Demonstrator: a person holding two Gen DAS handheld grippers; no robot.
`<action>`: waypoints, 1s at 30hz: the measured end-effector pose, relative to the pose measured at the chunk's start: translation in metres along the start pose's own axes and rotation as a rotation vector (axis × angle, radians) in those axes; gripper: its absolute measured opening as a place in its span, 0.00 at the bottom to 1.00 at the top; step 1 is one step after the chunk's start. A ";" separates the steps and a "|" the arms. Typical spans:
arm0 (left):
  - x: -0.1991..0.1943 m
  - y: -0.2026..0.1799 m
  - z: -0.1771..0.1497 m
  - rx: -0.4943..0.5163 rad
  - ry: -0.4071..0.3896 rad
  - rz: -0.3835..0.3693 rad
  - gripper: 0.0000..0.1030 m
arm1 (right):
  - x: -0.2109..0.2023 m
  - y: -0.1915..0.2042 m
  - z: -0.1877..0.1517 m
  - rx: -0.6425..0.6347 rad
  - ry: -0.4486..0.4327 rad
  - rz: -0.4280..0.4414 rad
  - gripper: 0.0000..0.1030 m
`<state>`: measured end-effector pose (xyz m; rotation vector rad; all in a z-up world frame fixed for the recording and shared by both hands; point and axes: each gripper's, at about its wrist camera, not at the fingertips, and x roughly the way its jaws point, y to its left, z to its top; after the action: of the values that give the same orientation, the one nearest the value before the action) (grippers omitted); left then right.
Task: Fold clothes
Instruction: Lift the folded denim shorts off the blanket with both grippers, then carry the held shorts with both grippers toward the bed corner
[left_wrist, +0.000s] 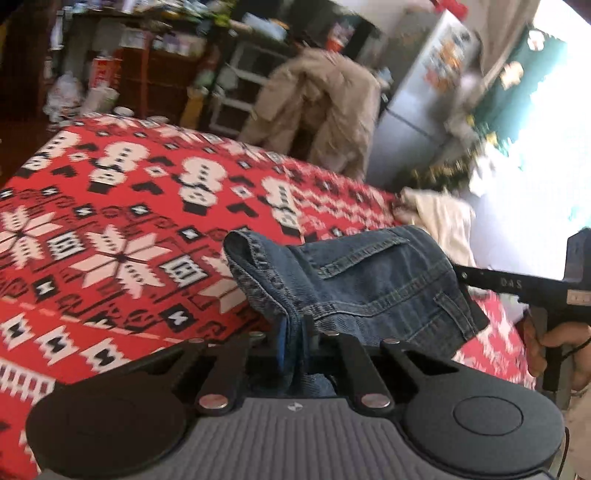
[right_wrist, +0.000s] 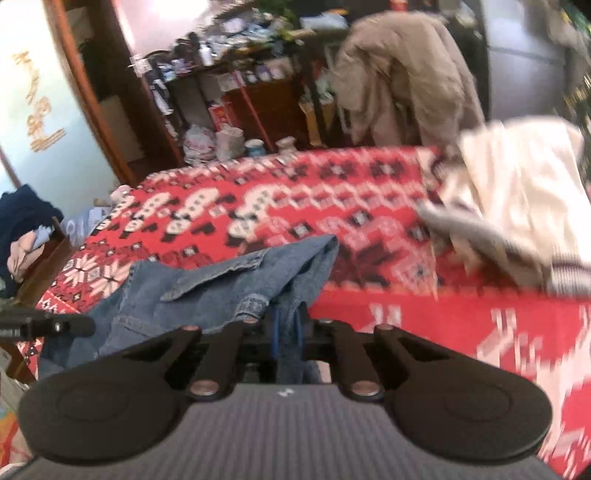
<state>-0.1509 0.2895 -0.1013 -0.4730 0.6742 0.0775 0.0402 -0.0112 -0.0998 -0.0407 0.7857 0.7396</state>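
Observation:
A blue denim garment (left_wrist: 373, 280) with a flap pocket hangs stretched above the red patterned blanket (left_wrist: 122, 206). My left gripper (left_wrist: 293, 332) is shut on one folded edge of it, the cloth pinched between the blue pads. In the right wrist view the same denim garment (right_wrist: 221, 284) spreads to the left, and my right gripper (right_wrist: 288, 326) is shut on its other edge. The right gripper's body and the hand holding it (left_wrist: 554, 339) show at the right of the left wrist view. The left gripper's tip (right_wrist: 48, 326) pokes in at the left of the right wrist view.
A cream and grey-striped garment (right_wrist: 517, 199) lies heaped on the blanket's far right corner. A beige coat (left_wrist: 317, 110) hangs beyond the blanket, beside a grey fridge (left_wrist: 417, 110). Cluttered shelves (right_wrist: 229, 74) stand behind. Dark clothes (right_wrist: 22, 221) sit on a wooden chair at left.

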 end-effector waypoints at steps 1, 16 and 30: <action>-0.006 0.004 0.001 -0.030 -0.023 0.008 0.08 | 0.002 0.007 0.011 -0.028 -0.003 0.011 0.08; -0.074 0.098 0.011 -0.463 -0.363 0.328 0.08 | 0.141 0.185 0.170 -0.442 0.084 0.366 0.08; -0.060 0.114 -0.021 -0.768 -0.483 0.612 0.08 | 0.284 0.356 0.184 -0.733 0.256 0.632 0.08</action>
<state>-0.2352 0.3865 -0.1242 -0.9286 0.2662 1.0244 0.0693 0.4788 -0.0721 -0.5768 0.7334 1.6225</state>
